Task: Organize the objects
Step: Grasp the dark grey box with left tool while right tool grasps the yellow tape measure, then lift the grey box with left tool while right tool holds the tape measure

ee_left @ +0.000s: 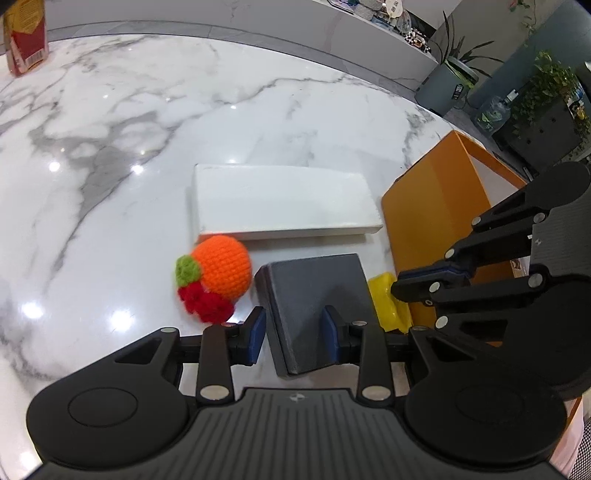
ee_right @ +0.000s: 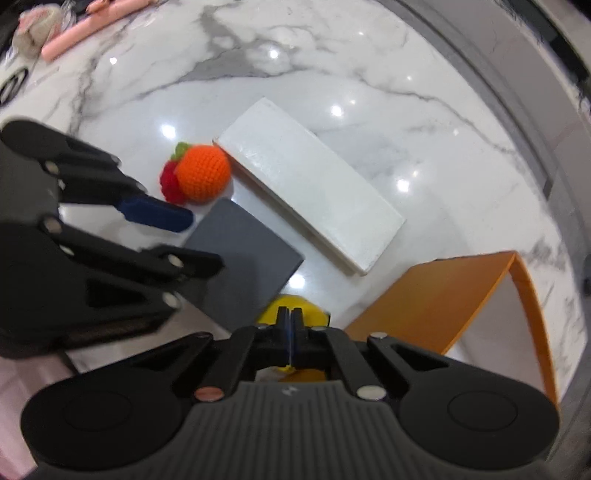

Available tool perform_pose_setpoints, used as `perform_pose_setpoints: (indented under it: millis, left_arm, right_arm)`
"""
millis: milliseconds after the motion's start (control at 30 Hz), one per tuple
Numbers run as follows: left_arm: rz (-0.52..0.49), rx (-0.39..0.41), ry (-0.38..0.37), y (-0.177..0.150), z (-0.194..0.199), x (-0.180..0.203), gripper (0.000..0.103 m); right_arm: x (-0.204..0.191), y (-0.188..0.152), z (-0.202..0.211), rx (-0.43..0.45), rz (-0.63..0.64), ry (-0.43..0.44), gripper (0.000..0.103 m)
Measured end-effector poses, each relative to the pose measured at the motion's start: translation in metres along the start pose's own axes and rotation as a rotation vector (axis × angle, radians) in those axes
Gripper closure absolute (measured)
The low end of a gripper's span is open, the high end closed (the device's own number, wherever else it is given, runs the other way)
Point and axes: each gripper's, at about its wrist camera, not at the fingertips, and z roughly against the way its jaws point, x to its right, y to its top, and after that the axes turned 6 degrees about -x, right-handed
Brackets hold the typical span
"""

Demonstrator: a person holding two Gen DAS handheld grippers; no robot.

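Note:
A flat dark grey box point(ee_left: 314, 291) point(ee_right: 243, 266) sits between the blue pads of my left gripper point(ee_left: 293, 328) point(ee_right: 203, 242), which is shut on its near corner. To its right lies a crumpled yellow packet point(ee_left: 388, 299) point(ee_right: 295, 304). My right gripper point(ee_right: 290, 319) point(ee_left: 397, 288) points steeply down with its jaws closed together on the packet's top. A crocheted orange ball with red and green trim point(ee_left: 221, 269) point(ee_right: 203, 173) rests beside the grey box and touches a long white box point(ee_left: 284, 199) point(ee_right: 310, 192).
An orange bent-sheet stand point(ee_left: 436, 221) point(ee_right: 443, 295) is on the marble table point(ee_left: 147, 129) right of the packet, near the table's edge. A red carton point(ee_left: 26, 40) stands far left. Pink items point(ee_right: 85, 26) lie at the far corner. Potted plants point(ee_left: 546, 96) stand beyond the table.

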Motion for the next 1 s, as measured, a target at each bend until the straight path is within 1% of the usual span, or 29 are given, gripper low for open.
perform_pose_setpoints:
  millis: [33,67,100,133,200,233,300,333,367,400,467,500,533,600,667,700,767,833,867,900,933,967,1000]
  left_arm:
    - [0.006,0.0,-0.003,-0.001,0.001,-0.002,0.065]
    - [0.013,0.0,-0.007,-0.001,0.001,-0.003,0.065]
    - [0.018,0.0,-0.012,-0.002,0.001,-0.005,0.065]
    - [0.023,0.001,-0.016,-0.002,0.001,-0.006,0.065]
    - [0.028,0.005,-0.019,-0.002,0.001,-0.007,0.064]
    - [0.03,0.007,-0.02,-0.002,0.001,-0.007,0.064]
    - [0.028,0.007,-0.02,-0.001,0.001,-0.007,0.064]
    - [0.023,0.006,-0.019,-0.001,0.001,-0.007,0.064]
    - [0.02,0.005,-0.017,-0.001,0.0,-0.007,0.064]
    - [0.015,0.004,-0.014,-0.001,0.0,-0.006,0.064]
    - [0.008,0.003,-0.013,0.0,0.0,-0.005,0.064]
    - [0.007,0.001,-0.016,0.0,0.0,-0.005,0.064]
    - [0.006,-0.002,-0.021,0.001,-0.001,-0.004,0.064]
    - [0.003,-0.004,-0.026,0.002,-0.003,-0.004,0.063]
    - [0.002,-0.007,-0.032,0.003,-0.003,-0.003,0.063]
    - [-0.003,-0.011,-0.034,0.004,-0.004,-0.003,0.063]
    - [-0.013,-0.015,-0.026,0.003,-0.003,-0.003,0.063]
    - [-0.01,-0.025,-0.028,0.002,-0.001,-0.005,0.063]
    - [-0.009,-0.034,-0.032,0.0,0.0,-0.007,0.063]
    - [-0.009,-0.047,-0.038,-0.002,0.002,-0.01,0.063]
    - [-0.005,-0.06,-0.043,-0.004,0.003,-0.012,0.063]
    - [-0.001,-0.067,-0.039,-0.007,0.005,-0.014,0.063]
    - [0.002,-0.067,-0.03,-0.01,0.008,-0.017,0.063]
  right_arm:
    - [0.001,0.0,0.0,0.007,-0.01,0.004,0.098]
    - [0.003,0.001,-0.001,0.014,-0.028,0.015,0.091]
    - [0.004,0.001,-0.001,0.013,-0.039,0.031,0.075]
    - [0.005,0.001,-0.001,0.004,-0.044,0.043,0.069]
    - [0.004,0.002,-0.003,-0.014,-0.042,0.043,0.067]
    - [0.001,0.002,-0.005,-0.027,-0.02,0.043,0.065]
    - [-0.007,0.0,-0.009,-0.058,0.073,0.033,0.054]
    - [-0.012,0.0,-0.011,-0.06,0.131,0.016,0.05]
    - [-0.018,-0.001,-0.013,-0.062,0.205,-0.012,0.043]
    - [-0.023,-0.001,-0.016,-0.061,0.284,-0.043,0.039]
    - [-0.03,-0.003,-0.023,-0.065,0.418,-0.094,0.039]
    - [-0.031,-0.003,-0.027,-0.082,0.45,-0.107,0.039]
    - [-0.03,-0.002,-0.032,-0.102,0.467,-0.104,0.039]
    - [-0.029,-0.001,-0.04,-0.143,0.48,-0.067,0.046]
    - [-0.026,0.001,-0.043,-0.151,0.457,-0.042,0.05]
    - [-0.025,0.002,-0.044,-0.143,0.451,-0.053,0.05]
    - [-0.024,0.002,-0.042,-0.128,0.443,-0.048,0.051]
    - [-0.027,-0.001,-0.037,-0.091,0.457,-0.053,0.057]
    - [-0.03,-0.002,-0.033,-0.067,0.473,-0.052,0.072]
    - [-0.034,-0.003,-0.028,-0.045,0.478,-0.027,0.093]
    - [-0.036,-0.002,-0.023,-0.032,0.463,0.009,0.1]
    - [-0.038,-0.001,-0.021,-0.034,0.444,0.061,0.102]
    - [-0.042,0.0,-0.021,-0.04,0.43,0.103,0.102]
